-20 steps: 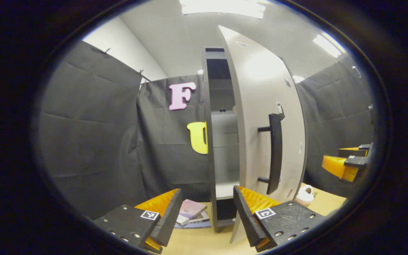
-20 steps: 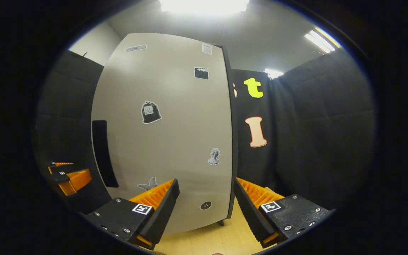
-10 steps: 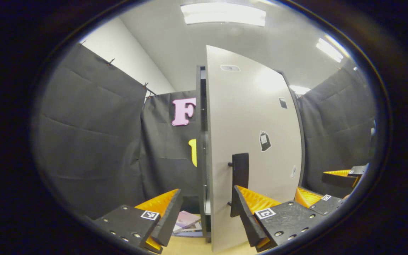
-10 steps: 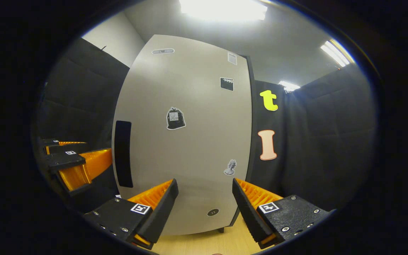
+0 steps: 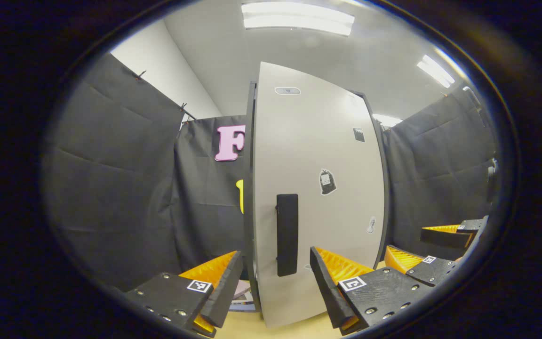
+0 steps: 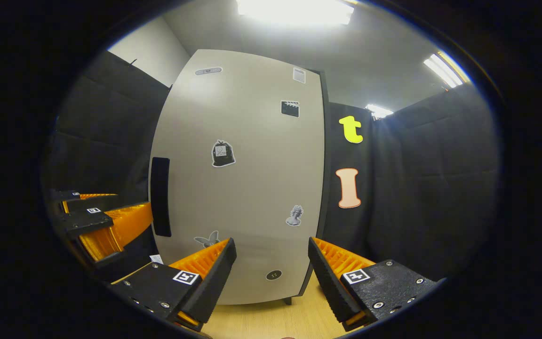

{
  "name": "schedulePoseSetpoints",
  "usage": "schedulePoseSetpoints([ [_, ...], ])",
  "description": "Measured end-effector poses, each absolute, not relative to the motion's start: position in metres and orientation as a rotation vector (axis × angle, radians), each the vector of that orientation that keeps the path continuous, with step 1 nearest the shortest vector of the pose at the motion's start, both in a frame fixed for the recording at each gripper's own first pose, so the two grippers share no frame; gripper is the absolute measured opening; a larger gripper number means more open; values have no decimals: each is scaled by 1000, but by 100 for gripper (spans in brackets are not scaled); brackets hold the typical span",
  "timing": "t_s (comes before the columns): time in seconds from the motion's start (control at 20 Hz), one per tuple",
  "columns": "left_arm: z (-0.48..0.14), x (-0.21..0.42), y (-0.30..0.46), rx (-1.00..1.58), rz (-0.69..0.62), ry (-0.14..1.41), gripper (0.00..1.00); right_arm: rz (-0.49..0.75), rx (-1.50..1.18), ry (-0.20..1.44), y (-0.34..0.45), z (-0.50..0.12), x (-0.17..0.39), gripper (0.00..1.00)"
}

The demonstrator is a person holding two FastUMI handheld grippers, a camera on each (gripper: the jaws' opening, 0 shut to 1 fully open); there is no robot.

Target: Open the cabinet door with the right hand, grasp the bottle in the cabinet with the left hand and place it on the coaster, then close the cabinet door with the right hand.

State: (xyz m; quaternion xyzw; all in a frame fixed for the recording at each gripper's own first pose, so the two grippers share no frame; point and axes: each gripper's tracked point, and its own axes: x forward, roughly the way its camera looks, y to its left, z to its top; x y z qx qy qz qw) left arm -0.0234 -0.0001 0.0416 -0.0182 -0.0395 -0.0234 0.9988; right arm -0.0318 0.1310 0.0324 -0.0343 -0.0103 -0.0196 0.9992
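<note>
1. Black cloth walls (image 5: 111,188) hang in soft folds all round the booth, pinned along the top edge.
2. Above the cloth there's a plain white wall (image 5: 158,61), running up to a pale grey ceiling (image 6: 374,61).
3. Long ceiling lights (image 5: 297,16) glare overhead, with another strip (image 6: 440,68) off to the side.
4. Down low, a light wooden tabletop (image 6: 271,320).
</note>
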Motion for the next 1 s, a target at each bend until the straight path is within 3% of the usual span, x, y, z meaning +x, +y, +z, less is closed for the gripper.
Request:
schedulePoseSetpoints([
  [0.05,40,-25,-1,-27,-46,-82,80,-37,-39,-5,131,31,-35,95],
  [0.2,36,-27,-7,-5,-57,-80,82,-28,49,-2,132,39,-40,95],
  [0.3,34,-29,-12,-8,-69,-77,79,-37,49,-12,128,44,-41,95],
  [0.55,35,-35,-15,-17,-86,-71,87,-26,43,4,131,40,-45,95],
  [0.7,33,-34,-11,-18,-81,-63,82,-22,26,17,132,37,-46,95],
  [0.75,32,-33,-11,-19,-81,-59,89,-14,33,24,134,38,-44,95],
  [0.8,31,-33,-11,-19,-80,-55,82,-5,52,35,136,37,-44,95],
  [1.0,32,-36,-12,-18,-77,-47,82,15,82,84,142,33,-49,95],
])
